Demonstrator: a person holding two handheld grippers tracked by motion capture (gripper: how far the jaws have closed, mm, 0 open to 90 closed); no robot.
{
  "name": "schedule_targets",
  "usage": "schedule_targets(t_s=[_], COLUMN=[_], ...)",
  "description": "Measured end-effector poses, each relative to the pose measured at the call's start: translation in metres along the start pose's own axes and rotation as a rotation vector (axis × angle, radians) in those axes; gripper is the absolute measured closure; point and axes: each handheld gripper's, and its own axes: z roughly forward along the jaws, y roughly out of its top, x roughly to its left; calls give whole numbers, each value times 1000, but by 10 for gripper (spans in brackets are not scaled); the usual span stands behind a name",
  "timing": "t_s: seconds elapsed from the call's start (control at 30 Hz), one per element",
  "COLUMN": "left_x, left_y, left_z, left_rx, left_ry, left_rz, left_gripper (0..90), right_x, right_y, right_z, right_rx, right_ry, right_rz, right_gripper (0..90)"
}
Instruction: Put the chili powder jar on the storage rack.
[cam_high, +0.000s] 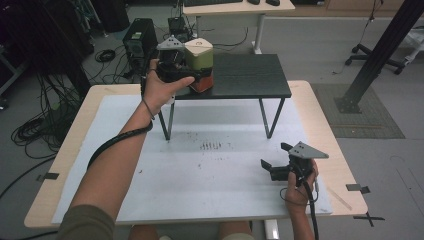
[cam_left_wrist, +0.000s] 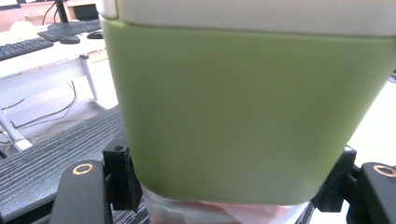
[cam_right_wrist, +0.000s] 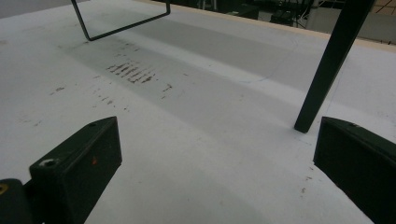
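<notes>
A green container with a cream lid stands at the left end of a small black shelf raised on thin legs. My left gripper is shut on the container's lower part, where an orange base shows. In the left gripper view the green container is close up, the left gripper has a black jaw on either side of its base, and the shelf's dark top lies beneath. My right gripper rests low over the white mat at the front right, open. Nothing lies between the jaws of the right gripper.
The shelf's black leg and wire leg stand on the mat ahead of the right gripper. Dark scuff marks dot the mat's middle. Behind the table are a computer tower, floor cables, a desk and a slanted black post.
</notes>
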Motion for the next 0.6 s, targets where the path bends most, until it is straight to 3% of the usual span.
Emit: schedule_targets(t_s=[0.6], left_x=[1], left_y=[0], left_z=[0], left_rx=[-1], left_ry=[-4], left_rz=[1], left_gripper=[292], right_x=[0], right_y=[0], right_z=[1], right_rx=[4], right_ry=[5], right_rz=[5], right_gripper=[7])
